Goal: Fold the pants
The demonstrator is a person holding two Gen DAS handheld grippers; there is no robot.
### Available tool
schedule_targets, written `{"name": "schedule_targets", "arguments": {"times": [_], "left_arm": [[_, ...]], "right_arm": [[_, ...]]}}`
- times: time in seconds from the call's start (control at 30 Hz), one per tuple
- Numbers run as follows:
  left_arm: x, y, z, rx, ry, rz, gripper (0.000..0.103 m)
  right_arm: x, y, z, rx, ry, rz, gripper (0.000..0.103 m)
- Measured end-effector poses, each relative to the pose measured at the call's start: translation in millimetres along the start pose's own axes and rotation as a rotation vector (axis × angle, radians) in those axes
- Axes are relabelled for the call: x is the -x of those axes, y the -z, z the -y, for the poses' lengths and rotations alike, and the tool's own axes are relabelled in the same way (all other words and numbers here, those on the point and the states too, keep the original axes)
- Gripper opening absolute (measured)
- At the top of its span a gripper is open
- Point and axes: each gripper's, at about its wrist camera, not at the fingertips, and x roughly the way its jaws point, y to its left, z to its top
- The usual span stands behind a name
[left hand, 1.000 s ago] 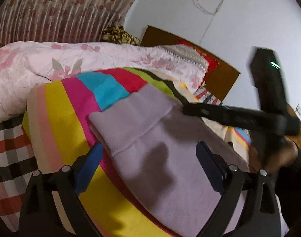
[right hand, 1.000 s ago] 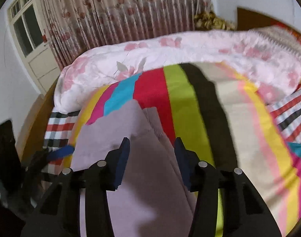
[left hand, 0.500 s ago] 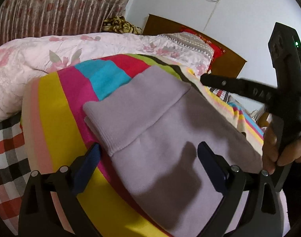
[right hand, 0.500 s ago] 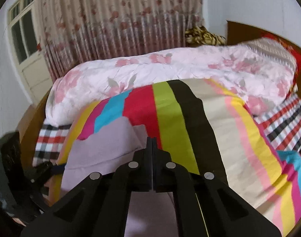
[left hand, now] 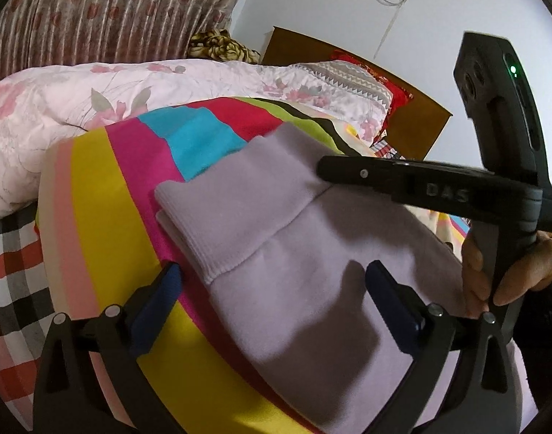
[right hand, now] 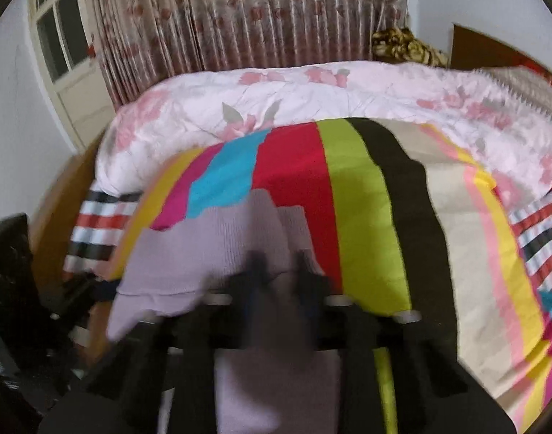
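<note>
Lilac pants (left hand: 261,202) lie folded on the striped blanket (left hand: 106,199), ribbed cuffs pointing away from me. My left gripper (left hand: 274,269) hangs just over their near part. Its jaws are opening wide; one blue pad (left hand: 164,289) is over the blanket, the other over the cloth, and nothing is gripped. My right gripper (left hand: 323,170), held by a hand (left hand: 511,275), reaches in from the right above the cuffs. Its own view is blurred: the right gripper (right hand: 279,264) has its jaws opening a little over the pants (right hand: 203,238), with cloth showing in the narrow gap.
A pink floral quilt (right hand: 312,97) is bunched along the far side of the bed. Beyond it hang flowered curtains (right hand: 258,18), with a white door (right hand: 69,54) to the left. A wooden headboard (left hand: 413,119) and red pillows stand at the right. Checked sheet (left hand: 12,282) shows at the left.
The right gripper's jaws closed fully on nothing, then parted slightly. It swung left over the cuffs and dipped toward the pants. The left gripper's jaws spread a touch wider.
</note>
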Motion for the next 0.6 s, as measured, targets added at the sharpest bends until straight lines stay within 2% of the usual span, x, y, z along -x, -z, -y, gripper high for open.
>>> {"name": "schedule_targets", "arguments": {"times": [0.13, 0.23, 0.3, 0.37, 0.4, 0.43, 0.47, 0.53, 0.6], "left_arm": [[0.3, -0.1, -1.6, 0.006, 0.008, 0.004, 0.101], [-0.8, 0.0, -0.6, 0.002, 0.000, 0.003, 0.101], [-1.6, -0.4, 0.3, -0.003, -0.004, 0.001, 0.101], [-1.8, -0.5, 0.1, -0.004, -0.005, 0.000, 0.101], [-0.9, -0.5, -0.4, -0.003, -0.008, 0.001, 0.101], [0.6, -0.8, -1.0, 0.001, -0.015, 0.006, 0.101], [6.6, -1.5, -3.5, 0.021, -0.034, 0.029, 0.100], [23.5, -5.1, -13.1, 0.093, -0.043, 0.098, 0.100], [39.8, -11.4, -22.7, 0.164, -0.010, 0.152, 0.100]], "right_arm": [[21.0, 0.4, -1.2, -0.031, 0.057, 0.082, 0.013], [15.0, 0.8, 5.9, -0.056, 0.093, 0.062, 0.013], [3.4, 4.2, 7.7, -0.066, 0.068, 0.038, 0.014], [-0.4, 5.4, 6.7, -0.075, 0.042, 0.045, 0.023], [-0.5, 5.1, 7.4, -0.086, 0.018, 0.047, 0.035], [0.2, 4.4, 8.4, -0.100, -0.032, 0.047, 0.062], [3.1, 4.0, 7.3, -0.098, -0.022, 0.052, 0.074], [15.2, 5.0, 2.9, -0.088, 0.001, 0.090, 0.077], [36.1, 8.9, 1.9, -0.107, 0.007, 0.145, 0.076]]}}
